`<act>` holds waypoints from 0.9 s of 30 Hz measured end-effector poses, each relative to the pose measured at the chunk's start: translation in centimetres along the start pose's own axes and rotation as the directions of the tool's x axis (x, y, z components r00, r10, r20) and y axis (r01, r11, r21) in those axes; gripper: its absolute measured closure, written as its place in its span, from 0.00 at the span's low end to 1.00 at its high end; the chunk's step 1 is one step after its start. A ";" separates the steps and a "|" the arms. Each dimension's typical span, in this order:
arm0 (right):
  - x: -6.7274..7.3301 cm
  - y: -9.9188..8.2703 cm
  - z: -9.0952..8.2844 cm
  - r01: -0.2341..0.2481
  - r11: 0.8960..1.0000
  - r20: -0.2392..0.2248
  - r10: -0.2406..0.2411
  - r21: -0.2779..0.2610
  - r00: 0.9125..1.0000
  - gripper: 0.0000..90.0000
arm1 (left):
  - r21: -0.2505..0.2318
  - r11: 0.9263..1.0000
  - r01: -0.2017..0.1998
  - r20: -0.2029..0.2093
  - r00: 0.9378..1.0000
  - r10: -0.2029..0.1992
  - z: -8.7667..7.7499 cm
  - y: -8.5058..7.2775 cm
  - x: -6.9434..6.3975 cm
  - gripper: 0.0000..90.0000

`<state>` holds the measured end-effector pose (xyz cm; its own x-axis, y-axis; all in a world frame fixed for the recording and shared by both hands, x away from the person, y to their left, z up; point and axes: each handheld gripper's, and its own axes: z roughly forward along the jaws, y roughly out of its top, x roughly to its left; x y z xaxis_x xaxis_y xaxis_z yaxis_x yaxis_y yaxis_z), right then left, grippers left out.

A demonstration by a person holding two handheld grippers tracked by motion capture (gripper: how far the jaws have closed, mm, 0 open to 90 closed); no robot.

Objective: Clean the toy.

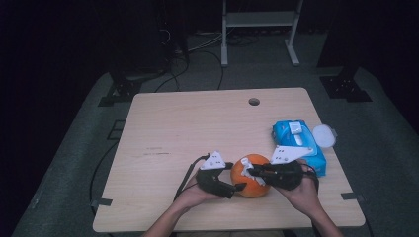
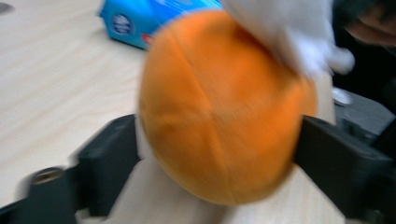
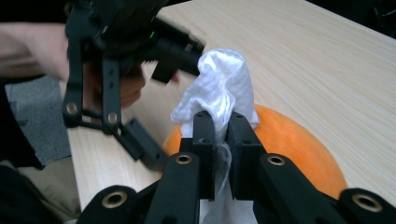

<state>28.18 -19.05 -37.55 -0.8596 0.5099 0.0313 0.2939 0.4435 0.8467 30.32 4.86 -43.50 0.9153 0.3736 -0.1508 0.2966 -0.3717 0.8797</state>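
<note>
A round orange fruit (image 1: pixel 252 189) rests near the table's front edge. My left gripper (image 1: pixel 236 177) comes at it from the left with a jaw on each side, and in the left gripper view (image 2: pixel 215 149) both jaws press against the orange fruit (image 2: pixel 224 107). My right gripper (image 1: pixel 250 171) lies over the fruit from the right, shut on a crumpled white wipe (image 1: pixel 246 163). In the right gripper view the jaws (image 3: pixel 222 123) pinch the wipe (image 3: pixel 222 79) just above the orange fruit (image 3: pixel 289 140). One finger (image 3: pixel 140 144) of the left gripper touches the fruit's far side.
A blue pack of wet wipes (image 1: pixel 299 143) with a white flap lies right of the fruit, a round white lid (image 1: pixel 323 136) beside it. The wooden table (image 1: pixel 197 128) has a cable hole (image 1: pixel 254 101) at the back. A white stand (image 1: pixel 259 19) is on the floor beyond.
</note>
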 end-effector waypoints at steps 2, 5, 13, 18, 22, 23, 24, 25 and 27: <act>0.1 0.0 0.0 0.005 1.000 0.011 -0.005 0.007 1.000 0.91 | 0.007 1.000 -0.026 -0.011 1.000 0.026 0.0 0.4 -0.5 0.33; 0.8 0.0 0.2 0.017 1.000 0.006 -0.017 -0.001 1.000 0.91 | 0.012 0.999 -0.045 -0.014 0.999 0.045 -0.1 0.6 -0.9 0.35; 2.2 0.7 1.0 0.086 0.996 0.004 -0.086 0.021 0.996 0.91 | 0.034 0.997 -0.064 -0.023 0.998 0.065 -0.2 0.3 -0.7 0.35; -0.6 -0.9 -1.2 0.005 1.000 0.057 -0.006 0.005 0.998 0.91 | 0.041 0.999 -0.034 -0.023 0.999 0.035 -0.3 -0.2 0.2 0.34; -1.8 -2.3 -1.6 -0.056 0.998 0.062 0.056 0.001 0.996 0.91 | 0.022 0.999 -0.036 -0.038 0.999 0.037 -0.9 0.3 0.4 0.30; -1.7 -2.3 -1.4 -0.047 0.999 0.072 0.047 0.001 0.996 0.91 | -0.003 0.999 -0.032 -0.041 0.999 0.032 -1.1 0.4 0.4 0.28; -1.6 -2.1 -1.3 -0.048 0.999 0.071 0.048 0.001 0.996 0.91 | -0.030 0.999 -0.022 -0.036 0.999 0.021 -1.4 0.6 0.5 0.28; -1.5 -2.0 -1.0 -0.045 0.999 0.061 0.045 -0.003 0.997 0.91 | -0.038 0.999 -0.016 -0.029 0.999 0.014 -1.5 0.7 0.5 0.28; -0.8 -1.5 -0.1 -0.025 1.000 0.047 0.025 -0.002 0.999 0.91 | -0.002 0.999 -0.045 -0.048 0.998 0.045 -1.4 0.6 0.4 0.31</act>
<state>28.38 -20.22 -38.76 -0.8317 0.5545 0.0275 0.3143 0.4294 0.8467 30.49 5.98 -42.39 0.9135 0.3970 -0.0888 0.2542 -0.3867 0.8865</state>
